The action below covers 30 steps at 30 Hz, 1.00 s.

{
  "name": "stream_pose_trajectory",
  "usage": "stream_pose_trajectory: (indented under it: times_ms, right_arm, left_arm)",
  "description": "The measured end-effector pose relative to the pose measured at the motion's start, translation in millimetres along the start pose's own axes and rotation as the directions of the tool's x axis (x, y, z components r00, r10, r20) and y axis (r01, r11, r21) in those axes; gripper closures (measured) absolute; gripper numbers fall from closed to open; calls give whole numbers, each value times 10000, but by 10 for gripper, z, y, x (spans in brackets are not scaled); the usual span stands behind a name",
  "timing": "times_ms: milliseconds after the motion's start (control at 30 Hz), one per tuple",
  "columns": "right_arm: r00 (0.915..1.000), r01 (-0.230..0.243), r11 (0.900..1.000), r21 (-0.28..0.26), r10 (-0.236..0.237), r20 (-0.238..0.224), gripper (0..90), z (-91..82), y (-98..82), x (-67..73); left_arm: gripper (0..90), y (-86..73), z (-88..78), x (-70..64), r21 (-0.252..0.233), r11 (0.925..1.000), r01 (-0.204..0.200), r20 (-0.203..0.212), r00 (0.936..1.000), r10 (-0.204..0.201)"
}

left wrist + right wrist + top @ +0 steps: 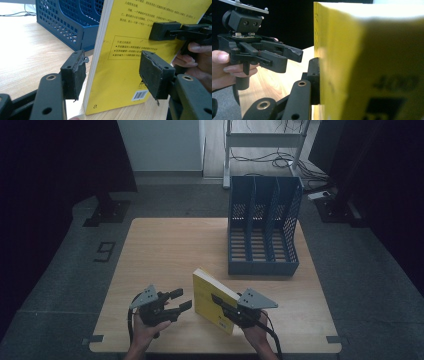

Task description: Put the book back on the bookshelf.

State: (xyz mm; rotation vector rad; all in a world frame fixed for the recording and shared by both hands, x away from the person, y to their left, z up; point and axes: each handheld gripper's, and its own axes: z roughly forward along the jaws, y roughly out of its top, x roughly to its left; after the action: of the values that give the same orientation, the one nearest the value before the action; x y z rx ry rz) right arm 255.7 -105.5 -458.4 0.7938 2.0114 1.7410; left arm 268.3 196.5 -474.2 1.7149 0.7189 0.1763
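Observation:
A yellow book stands upright on the wooden table near its front edge. My right gripper is shut on the book, one jaw flat against the yellow cover and the other hidden behind it. In the right gripper view the book looms close, with my right gripper pressed on it. My left gripper is open just left of the book, touching nothing. In the left gripper view the cover and white page edges stand ahead of my open left gripper, and the right gripper clamps the cover.
A blue perforated file rack with three slots stands at the table's back right, also in the left gripper view. Bare wood lies left of the book. The left gripper sits close beside the book's left face.

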Motion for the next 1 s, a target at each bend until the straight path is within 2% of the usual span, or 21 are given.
stream_pose_trajectory:
  times_ms: [400, 833, 1000]
  right_arm:
    - [9986, 33, 9991, -417, -11, 524, 743, -114, 69, -56]
    - [9959, 12, 9983, -586, 41, 899, 743, -207, 99, -153]
    - [9943, 0, 9974, -720, 77, 1064, 743, -253, 118, -182]
  left_arm:
    - [399, 3, -22, 7, -1, 9998, -196, 165, 9997, 196]
    - [456, 23, -100, 7, -292, 9977, -608, -307, 9977, 599]
    - [510, 27, -117, 4, -311, 9969, -722, -494, 9963, 706]
